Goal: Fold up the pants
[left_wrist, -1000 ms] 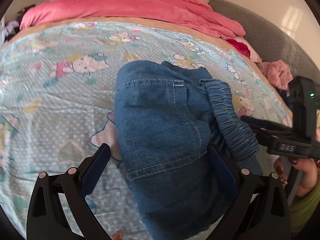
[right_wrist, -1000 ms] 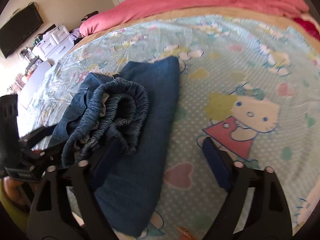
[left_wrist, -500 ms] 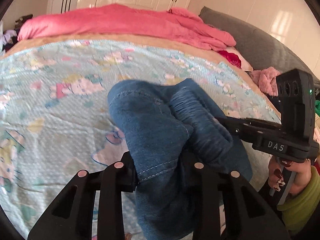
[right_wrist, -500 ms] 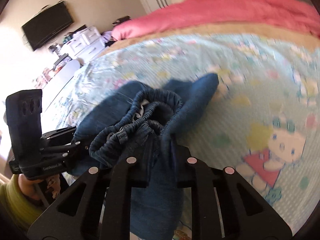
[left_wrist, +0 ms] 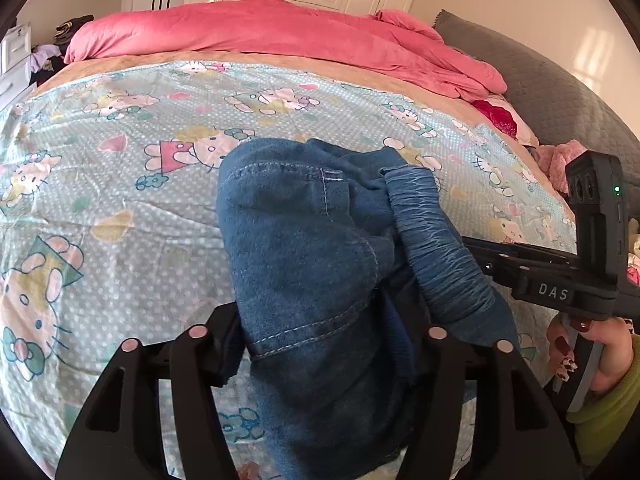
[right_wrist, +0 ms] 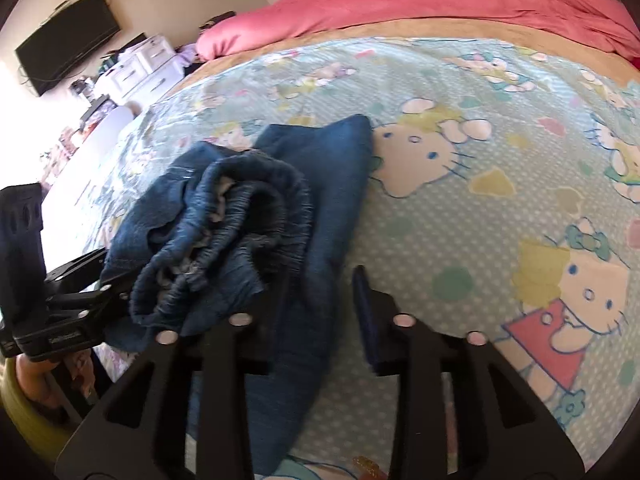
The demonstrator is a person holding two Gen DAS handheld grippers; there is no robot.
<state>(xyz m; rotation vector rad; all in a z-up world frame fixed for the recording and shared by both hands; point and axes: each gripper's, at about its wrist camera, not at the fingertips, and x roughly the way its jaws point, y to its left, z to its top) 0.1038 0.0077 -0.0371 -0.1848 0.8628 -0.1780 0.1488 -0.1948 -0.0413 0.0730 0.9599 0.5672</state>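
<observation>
At lower centre, the left gripper (left_wrist: 320,344) stood spread around the bunched pants (left_wrist: 312,264) on the bedsheet (left_wrist: 120,184) — unclamped. The right gripper (right_wrist: 320,300), parted too, straddled one edge; the loose waistband (right_wrist: 224,236) could spring apart.

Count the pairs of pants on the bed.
1: the jeans lie bunched on the cartoon-print sheet, toward its near edge. More could be hidden under the pink duvet heaped at the far side.
</observation>
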